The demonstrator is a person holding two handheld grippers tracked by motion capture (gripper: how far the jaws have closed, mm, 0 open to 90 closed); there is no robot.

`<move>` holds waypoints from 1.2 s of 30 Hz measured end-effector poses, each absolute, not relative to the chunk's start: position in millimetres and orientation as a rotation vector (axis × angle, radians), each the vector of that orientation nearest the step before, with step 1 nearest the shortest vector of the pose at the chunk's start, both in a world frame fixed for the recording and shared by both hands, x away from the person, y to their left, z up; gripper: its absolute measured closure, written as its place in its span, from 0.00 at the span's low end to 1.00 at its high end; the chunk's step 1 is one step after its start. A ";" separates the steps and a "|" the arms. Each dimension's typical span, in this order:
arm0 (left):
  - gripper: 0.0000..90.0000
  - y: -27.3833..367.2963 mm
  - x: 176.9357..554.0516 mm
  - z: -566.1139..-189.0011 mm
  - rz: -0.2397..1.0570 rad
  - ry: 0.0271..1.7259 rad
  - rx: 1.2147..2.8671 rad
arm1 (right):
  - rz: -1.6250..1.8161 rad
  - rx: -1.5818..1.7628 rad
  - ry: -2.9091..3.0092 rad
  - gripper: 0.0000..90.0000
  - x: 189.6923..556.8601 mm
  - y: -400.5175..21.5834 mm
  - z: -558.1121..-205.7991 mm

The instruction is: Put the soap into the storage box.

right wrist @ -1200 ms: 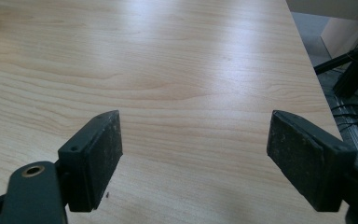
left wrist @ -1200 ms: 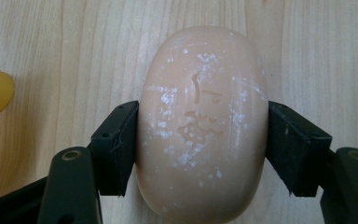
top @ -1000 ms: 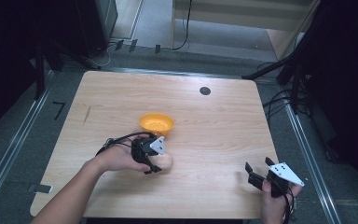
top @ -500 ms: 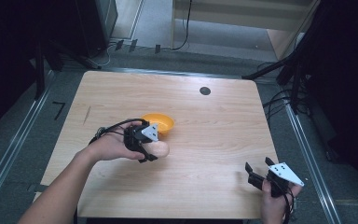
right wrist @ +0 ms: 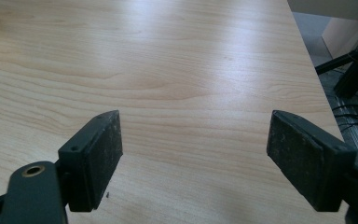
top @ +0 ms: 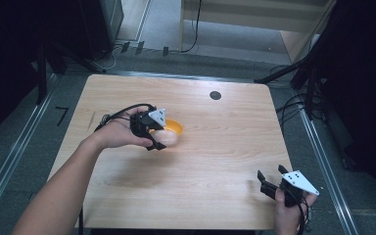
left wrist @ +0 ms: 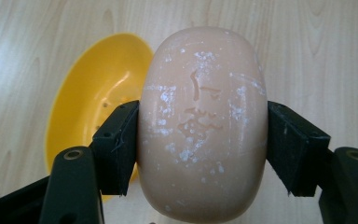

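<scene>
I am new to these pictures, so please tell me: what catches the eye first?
First, the peach soap bar, clamped between the left gripper fingers beside the yellow dish at mid-table. Then the right gripper, open above bare wood at the near right corner.

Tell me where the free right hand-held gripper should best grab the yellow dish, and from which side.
Probably the yellow dish's far rim, approached from the table's far side: the left hand-held gripper holds the soap bar over its near edge, and a thin upturned rim suits one jaw inside, one outside. The right hand-held gripper is already open.
</scene>
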State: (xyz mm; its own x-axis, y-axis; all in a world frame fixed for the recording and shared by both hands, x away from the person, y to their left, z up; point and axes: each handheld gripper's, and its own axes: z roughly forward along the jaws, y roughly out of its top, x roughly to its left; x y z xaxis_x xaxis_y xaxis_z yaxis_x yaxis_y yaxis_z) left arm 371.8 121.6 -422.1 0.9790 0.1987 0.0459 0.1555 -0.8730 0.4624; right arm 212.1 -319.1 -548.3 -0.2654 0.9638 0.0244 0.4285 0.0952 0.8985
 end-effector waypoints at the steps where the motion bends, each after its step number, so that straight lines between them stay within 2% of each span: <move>1: 0.37 120.0 374.7 -421.5 0.132 0.253 2.652 | 1.128 1.369 1.769 0.21 212.0 -319.2 -548.3; 8: 0.37 111.3 390.1 -419.7 0.138 0.245 2.663 | 1.137 1.370 1.770 0.21 212.1 -320.0 -548.2; 16: 0.37 115.9 412.4 -431.4 0.114 0.310 2.664 | 1.147 1.374 1.765 0.21 211.8 -320.7 -548.3; 33: 0.36 116.7 421.0 -448.5 0.104 0.346 2.711 | 1.142 1.379 1.766 0.22 212.0 -320.7 -548.3; 35: 0.34 117.2 421.2 -444.1 0.097 0.368 2.679 | 1.142 1.378 1.766 0.22 212.1 -320.9 -548.3; 36: 0.29 117.4 421.8 -440.4 0.099 0.381 2.658 | 1.144 1.376 1.765 0.22 212.1 -321.0 -548.3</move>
State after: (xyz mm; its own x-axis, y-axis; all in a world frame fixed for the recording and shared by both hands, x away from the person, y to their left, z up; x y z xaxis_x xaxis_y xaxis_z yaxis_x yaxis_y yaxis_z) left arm 421.8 117.4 -440.4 0.9592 0.2826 0.0066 0.2504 -0.8604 0.4439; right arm 212.1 -321.0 -548.3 -0.2669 0.9630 0.0380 0.4282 0.0832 0.8998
